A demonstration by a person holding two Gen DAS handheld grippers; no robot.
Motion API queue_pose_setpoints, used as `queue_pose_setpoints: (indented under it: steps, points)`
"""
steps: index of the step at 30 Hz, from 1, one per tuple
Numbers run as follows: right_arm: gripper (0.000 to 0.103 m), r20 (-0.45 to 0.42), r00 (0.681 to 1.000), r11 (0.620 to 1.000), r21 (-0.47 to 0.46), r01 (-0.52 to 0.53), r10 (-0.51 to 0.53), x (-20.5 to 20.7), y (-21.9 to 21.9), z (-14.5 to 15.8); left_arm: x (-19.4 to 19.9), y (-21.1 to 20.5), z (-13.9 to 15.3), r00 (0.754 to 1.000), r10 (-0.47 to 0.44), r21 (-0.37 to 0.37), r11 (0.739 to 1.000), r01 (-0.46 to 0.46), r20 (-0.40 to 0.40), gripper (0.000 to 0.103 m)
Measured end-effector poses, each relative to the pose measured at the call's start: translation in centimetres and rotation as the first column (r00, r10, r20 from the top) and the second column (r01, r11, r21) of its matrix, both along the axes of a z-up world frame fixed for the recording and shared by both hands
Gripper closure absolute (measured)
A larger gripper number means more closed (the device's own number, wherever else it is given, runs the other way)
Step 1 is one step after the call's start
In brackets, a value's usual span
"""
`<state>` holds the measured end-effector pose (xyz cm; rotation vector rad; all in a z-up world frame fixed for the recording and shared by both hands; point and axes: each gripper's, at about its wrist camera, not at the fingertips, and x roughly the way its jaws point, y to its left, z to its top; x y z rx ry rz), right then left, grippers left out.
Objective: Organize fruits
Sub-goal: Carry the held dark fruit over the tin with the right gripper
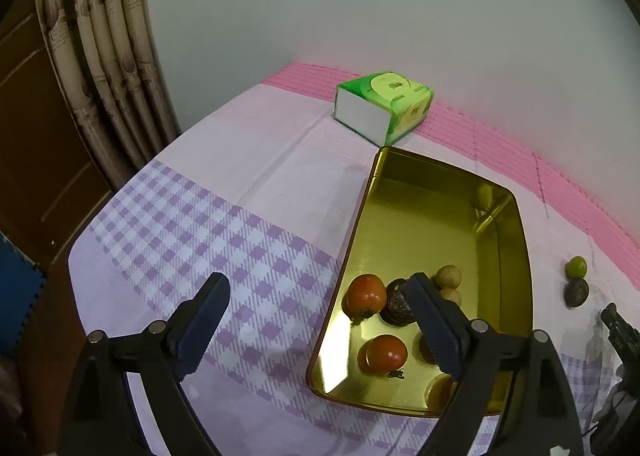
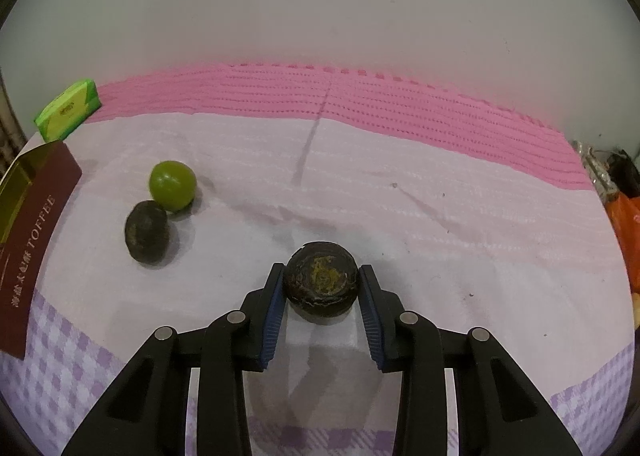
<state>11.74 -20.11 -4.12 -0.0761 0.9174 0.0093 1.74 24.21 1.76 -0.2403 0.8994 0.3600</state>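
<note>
Jaws clamping dark fruit (image 2: 321,282), right-wrist-only.

Dim soft indoor light, glare on gold tin (image 1: 516,256), fisheye-bent, dark corners

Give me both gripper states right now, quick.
Left gripper: jaws open, empty, above the near end of the gold tin.
Right gripper: jaws closed on a dark round fruit.
</note>
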Motion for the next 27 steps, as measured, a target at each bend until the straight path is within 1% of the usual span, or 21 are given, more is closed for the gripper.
queue_pose_setpoints:
  steps: [8,11,16,20,24,27]
  points:
    - [0.066,0.005,0.999,0.999,0.032,-0.039,0.039,-1.3,1.7,1.2,0.1,0.1,0.0,1.0,0.008,-0.012,1.0,-0.008,-0.006,0.013]
    - [0.066,0.015,0.997,0.996,0.055,-0.075,0.075,-1.7,3.1,2.1,0.1,0.1,-0.1,1.0,0.017,-0.013,1.0,-0.017,-0.011,0.007]
    - [0.066,0.044,0.986,0.982,0.093,-0.163,0.159,-2.4,6.3,4.1,0.0,0.2,0.0,1.0,0.021,-0.011,1.0,-0.022,-0.008,0.007]
    - [0.066,0.067,0.969,0.962,0.121,-0.244,0.237,-3.2,9.4,5.6,-0.1,0.6,-0.1,0.999,0.039,-0.015,0.999,-0.039,-0.012,0.004]
    - [0.066,0.083,0.943,0.932,0.142,-0.332,0.323,-4.3,13.2,6.8,-0.1,1.1,-0.1,0.998,0.061,-0.032,0.998,-0.062,-0.015,0.003]
    - [0.066,0.087,0.919,0.906,0.156,-0.394,0.385,-5.0,16.1,7.1,-0.2,1.3,-0.1,0.997,0.072,-0.04,0.997,-0.072,-0.014,0.003]
